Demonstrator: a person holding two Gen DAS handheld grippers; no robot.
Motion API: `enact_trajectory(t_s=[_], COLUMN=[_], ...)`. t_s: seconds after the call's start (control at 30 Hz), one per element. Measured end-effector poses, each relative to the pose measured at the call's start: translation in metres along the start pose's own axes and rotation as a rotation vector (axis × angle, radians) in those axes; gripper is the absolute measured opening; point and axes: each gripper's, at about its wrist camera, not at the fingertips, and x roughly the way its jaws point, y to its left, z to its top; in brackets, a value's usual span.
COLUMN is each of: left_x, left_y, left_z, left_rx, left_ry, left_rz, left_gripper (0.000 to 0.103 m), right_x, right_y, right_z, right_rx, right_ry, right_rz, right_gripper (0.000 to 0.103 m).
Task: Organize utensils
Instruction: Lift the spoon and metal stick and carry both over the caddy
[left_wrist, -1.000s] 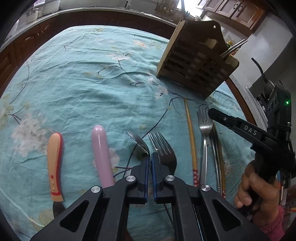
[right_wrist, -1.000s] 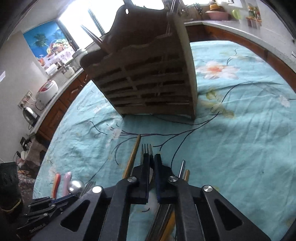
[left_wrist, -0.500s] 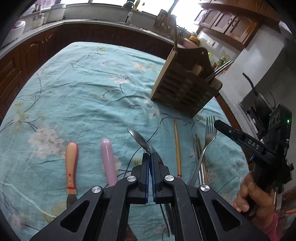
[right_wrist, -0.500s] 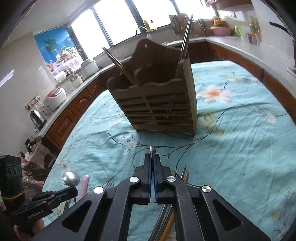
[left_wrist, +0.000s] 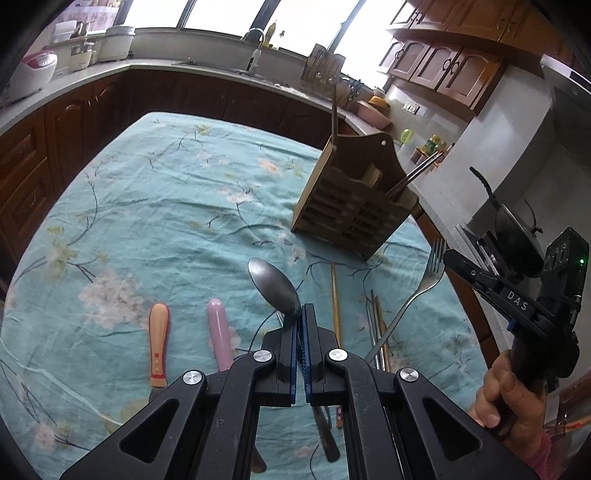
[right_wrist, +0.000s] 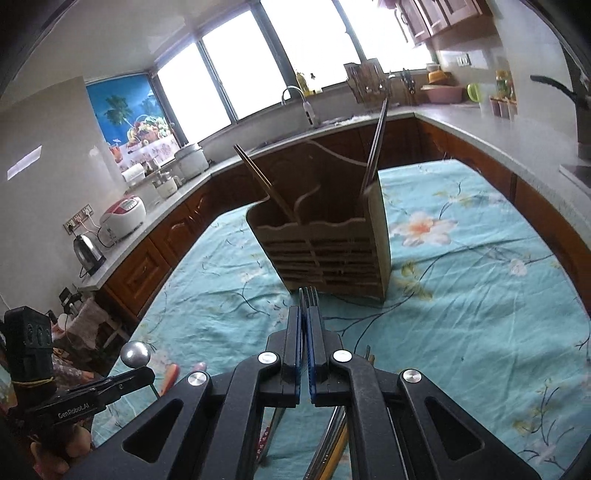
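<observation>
Worktop (left_wrist: 155, 192): covered by a teal floral cloth, rounded far edge bordered by dark wooden cabinets. Broad bare cloth lies left of and beyond the holder; the near right strip is crowded with cutlery.

Left tongs (left_wrist: 300, 314): pressed together on the neck of a metal spoon (left_wrist: 273, 286), bowl forward and raised off the cloth, dull grey and slightly tarnished.

Right tongs (right_wrist: 305, 314): pressed together on a metal fork (right_wrist: 308, 295), tines projecting just past the tips, held above the cloth in front of the holder. In the left view the fork's handle slants down toward the cloth from the tongs, gripped by a hand (left_wrist: 511, 398) at lower right.

Wooden utensil holder (left_wrist: 354, 206): slatted, upright at the far right of the worktop, scalloped front rim, peaked back panel with a hanging hole. Chopsticks lean out of its compartments.

Loose on the cloth: an orange-handled utensil (left_wrist: 159, 339) and a pink-handled utensil (left_wrist: 218, 334) side by side at near left; a single bamboo chopstick (left_wrist: 335, 295) and a bundle of metal chopsticks (left_wrist: 376, 332) at near right, between the two tongs; a dark-handled piece partly hidden under the left tongs.
</observation>
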Motion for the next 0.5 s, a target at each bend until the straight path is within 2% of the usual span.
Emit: enact_trajectory(t_s=[0.37, 0.5], left_x=[-0.020, -0.023], left_y=[0.000, 0.001], left_z=[0.006, 0.009], left_rx=[0.008, 0.011], left_ry=[-0.050, -0.061], left_rz=[-0.008, -0.012], left_gripper=[0.001, 0.001], right_x=[-0.023, -0.029], right_y=[0.009, 0.013], right_z=[0.011, 0.018], right_rx=[-0.039, -0.073], right_ry=[-0.090, -0.115], right_rz=[-0.003, -0.028], right_gripper=[0.000, 0.000])
